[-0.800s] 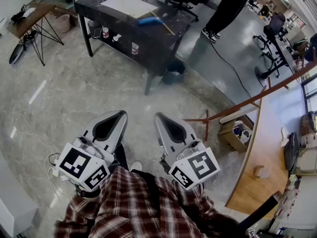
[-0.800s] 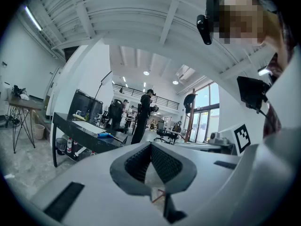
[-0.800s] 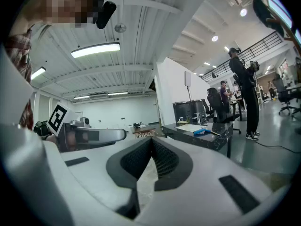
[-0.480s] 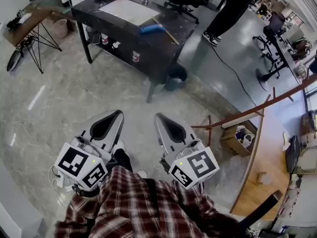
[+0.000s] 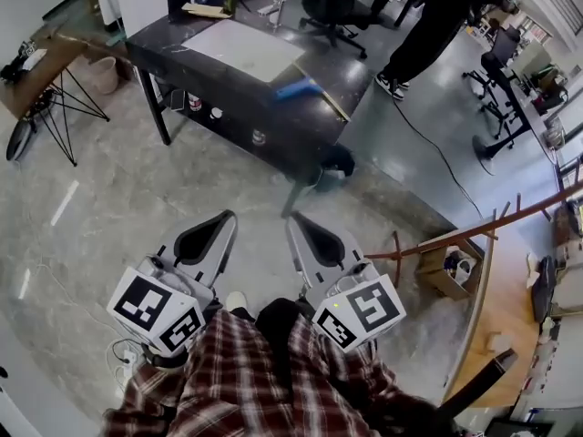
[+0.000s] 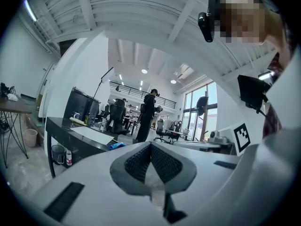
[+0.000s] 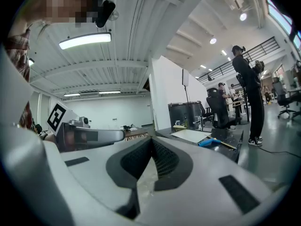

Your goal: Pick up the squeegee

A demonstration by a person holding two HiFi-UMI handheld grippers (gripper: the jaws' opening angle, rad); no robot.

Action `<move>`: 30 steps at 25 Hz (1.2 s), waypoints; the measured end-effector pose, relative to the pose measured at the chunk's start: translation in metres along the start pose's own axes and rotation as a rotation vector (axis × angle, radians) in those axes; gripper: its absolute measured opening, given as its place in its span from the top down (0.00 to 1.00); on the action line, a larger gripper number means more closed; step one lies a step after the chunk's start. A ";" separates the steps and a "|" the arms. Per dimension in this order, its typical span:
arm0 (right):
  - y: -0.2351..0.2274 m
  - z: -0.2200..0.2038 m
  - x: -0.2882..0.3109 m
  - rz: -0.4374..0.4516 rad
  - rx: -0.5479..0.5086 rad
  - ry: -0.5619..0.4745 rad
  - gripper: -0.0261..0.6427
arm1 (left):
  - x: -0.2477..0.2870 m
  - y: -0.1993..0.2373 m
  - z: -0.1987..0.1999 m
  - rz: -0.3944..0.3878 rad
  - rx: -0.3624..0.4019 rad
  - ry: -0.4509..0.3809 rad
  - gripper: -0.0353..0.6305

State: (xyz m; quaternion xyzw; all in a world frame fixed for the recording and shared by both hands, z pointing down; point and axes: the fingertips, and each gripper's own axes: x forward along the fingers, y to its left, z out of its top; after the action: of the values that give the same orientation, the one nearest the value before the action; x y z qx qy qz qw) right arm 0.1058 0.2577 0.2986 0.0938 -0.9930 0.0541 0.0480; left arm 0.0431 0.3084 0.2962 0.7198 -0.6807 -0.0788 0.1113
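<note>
The squeegee, blue-headed with a wooden handle, lies on the near right part of a dark table ahead of me. It shows small and blue in the left gripper view and in the right gripper view. My left gripper and right gripper are held side by side in front of my body, well short of the table. Both point about level toward it. Each is shut with nothing between its pads, as the left gripper view and the right gripper view confirm.
A white sheet covers the table's middle; small bottles stand on its lower shelf, a dark bin by its leg. A person in black stands beyond. A wooden rack and a cardboard box are at the right, a wooden side table at the left.
The table and squeegee have come nearer and lower in the head view as I walk toward them. Both grippers stay shut and hold their place in front of my body.
</note>
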 end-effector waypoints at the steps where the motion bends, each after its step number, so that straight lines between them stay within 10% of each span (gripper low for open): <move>1: -0.002 -0.004 0.008 -0.001 0.003 0.008 0.94 | 0.004 0.008 -0.001 -0.002 -0.004 0.003 0.93; 30: -0.301 0.044 0.206 -0.023 0.092 0.013 0.94 | 0.319 0.153 0.067 -0.031 0.024 0.050 0.93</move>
State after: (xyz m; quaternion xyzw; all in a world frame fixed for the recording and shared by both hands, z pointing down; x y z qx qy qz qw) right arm -0.0421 -0.0785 0.3061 0.1072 -0.9879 0.0997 0.0505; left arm -0.1019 -0.0209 0.2850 0.7331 -0.6675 -0.0546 0.1183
